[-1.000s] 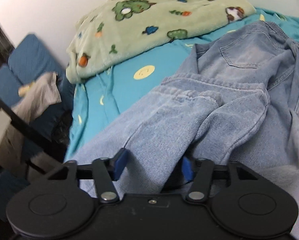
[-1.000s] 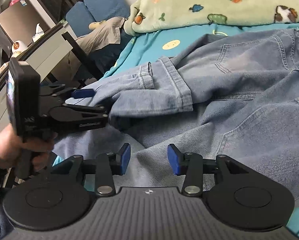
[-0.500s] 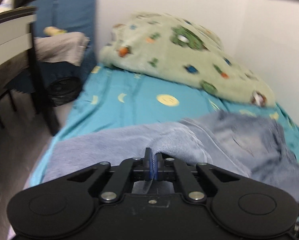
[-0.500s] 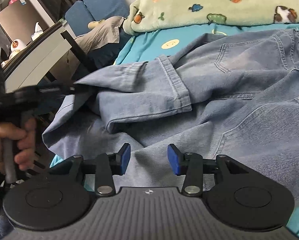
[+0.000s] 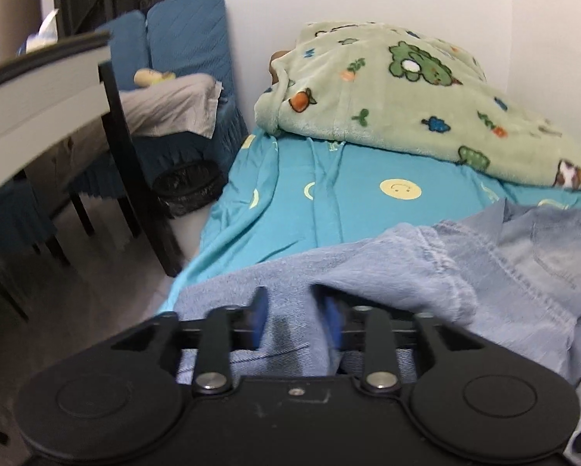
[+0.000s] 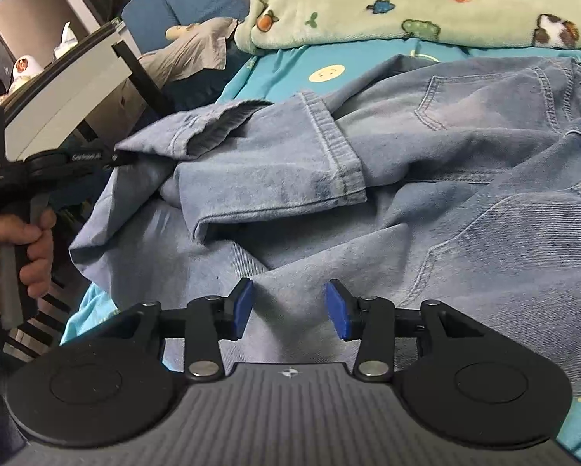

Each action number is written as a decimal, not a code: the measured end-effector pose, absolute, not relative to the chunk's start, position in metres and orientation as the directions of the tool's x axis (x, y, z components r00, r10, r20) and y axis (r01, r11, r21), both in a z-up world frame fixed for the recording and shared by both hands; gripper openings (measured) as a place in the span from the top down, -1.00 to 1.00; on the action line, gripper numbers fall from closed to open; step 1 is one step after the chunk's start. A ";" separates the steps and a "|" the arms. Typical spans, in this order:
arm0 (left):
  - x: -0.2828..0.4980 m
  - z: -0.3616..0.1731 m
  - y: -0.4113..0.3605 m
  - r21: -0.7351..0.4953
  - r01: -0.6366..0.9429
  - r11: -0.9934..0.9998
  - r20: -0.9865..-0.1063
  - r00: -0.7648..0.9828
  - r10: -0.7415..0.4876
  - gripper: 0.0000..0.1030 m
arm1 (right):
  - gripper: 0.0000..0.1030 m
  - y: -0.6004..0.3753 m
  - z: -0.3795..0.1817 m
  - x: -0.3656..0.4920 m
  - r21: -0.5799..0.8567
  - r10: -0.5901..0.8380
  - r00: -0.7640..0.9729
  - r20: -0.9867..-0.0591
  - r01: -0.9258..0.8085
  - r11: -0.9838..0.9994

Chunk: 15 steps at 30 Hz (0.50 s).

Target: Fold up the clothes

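Note:
Light blue jeans [image 6: 426, 178] lie rumpled across the turquoise bed sheet [image 6: 274, 70], one leg folded over with its hem [image 6: 335, 143] on top. In the left wrist view the jeans [image 5: 465, 272] fill the lower right. My left gripper [image 5: 294, 322] has its jaws apart with denim lying between them; in the right wrist view it [image 6: 123, 157] sits at the left edge of the jeans, by the leg end. My right gripper [image 6: 288, 308] is open and empty, low over the denim near the front.
A green cartoon blanket [image 5: 406, 105] is heaped at the head of the bed. A desk [image 5: 38, 89] with a black leg [image 5: 135, 178] stands left of the bed, with blue chairs [image 5: 181, 39] and a black bin [image 5: 189, 190] behind it.
My left gripper was shut on the leg end half a second ago and has now opened. The leg edge it pulled left lies spread out. My right gripper has not moved.

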<state>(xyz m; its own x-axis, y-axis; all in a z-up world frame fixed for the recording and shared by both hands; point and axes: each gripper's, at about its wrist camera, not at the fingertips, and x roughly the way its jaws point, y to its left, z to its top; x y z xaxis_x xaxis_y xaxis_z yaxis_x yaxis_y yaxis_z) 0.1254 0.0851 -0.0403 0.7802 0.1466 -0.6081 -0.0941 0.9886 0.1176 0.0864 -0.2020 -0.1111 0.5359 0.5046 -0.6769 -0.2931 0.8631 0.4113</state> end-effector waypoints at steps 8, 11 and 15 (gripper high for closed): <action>0.136 -0.057 0.067 0.211 0.022 0.977 -0.606 0.788 0.113 0.31 | 0.11 -0.197 -0.112 0.087 0.417 0.507 0.530 -0.680 -0.288 0.862; 0.147 -0.065 0.064 0.232 0.042 0.972 -0.605 0.789 0.110 0.31 | 0.10 -0.194 -0.115 0.088 0.412 0.504 0.523 -0.687 -0.291 0.863; 0.158 -0.071 0.059 0.288 0.110 0.951 -0.594 0.800 0.087 0.33 | 0.10 -0.189 -0.118 0.089 0.392 0.494 0.518 -0.698 -0.300 0.869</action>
<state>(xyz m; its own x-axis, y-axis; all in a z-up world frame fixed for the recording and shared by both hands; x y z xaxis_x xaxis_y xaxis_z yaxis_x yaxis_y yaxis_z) 0.1575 0.0588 -0.0713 0.7998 0.0870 -0.5939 0.1101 0.9513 0.2878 0.0894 -0.1891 -0.1181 0.5180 0.4939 -0.6984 -0.3002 0.8695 0.3923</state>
